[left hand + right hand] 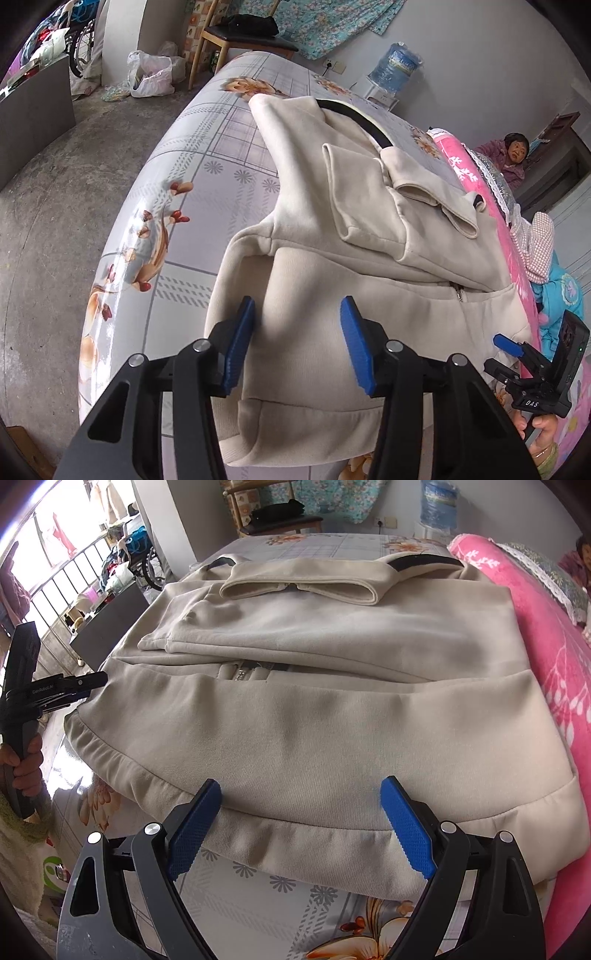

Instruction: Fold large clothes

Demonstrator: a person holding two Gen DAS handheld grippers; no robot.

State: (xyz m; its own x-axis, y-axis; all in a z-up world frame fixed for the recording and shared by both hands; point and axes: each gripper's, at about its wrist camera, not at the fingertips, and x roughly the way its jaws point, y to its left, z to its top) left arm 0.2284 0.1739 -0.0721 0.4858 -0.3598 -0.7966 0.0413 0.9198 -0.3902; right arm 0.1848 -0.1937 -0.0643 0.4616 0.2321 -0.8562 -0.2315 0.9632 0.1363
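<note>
Cream jacket (332, 258) spread across the middle of both views, lying on a bench (207, 155) covered in a glossy flowered cloth, sleeves already laid over the chest and the collar (299, 581) toward the upper centre of the right view. Looks thick and fleecy — soft, floppy, likely fairly heavy for cloth, not fragile, prone to sag and drag when lifted rather than slide. Glossy cloth beneath may let the bulk slip a little.

Best taken at the ribbed hem (295, 834), running along the lower part of the right view: a doubled edge, firm enough to pinch without bunching. One grip near each hem corner, then up and over toward the collar, probably the next fold.

Left claw (297, 332) at lower centre of the left view, spread wide, nothing between its blue pads, hovering over the jacket's side. Right claw (301, 827) at lower centre of the right view, likewise wide apart and empty, poised just at the hem.

Readable writing: "DAS" on the right claw's body at lower right of the left view — and something like "CenRobot.AI" on the left claw at the left edge of the right view. Zip pull lettering too small to read.
</note>
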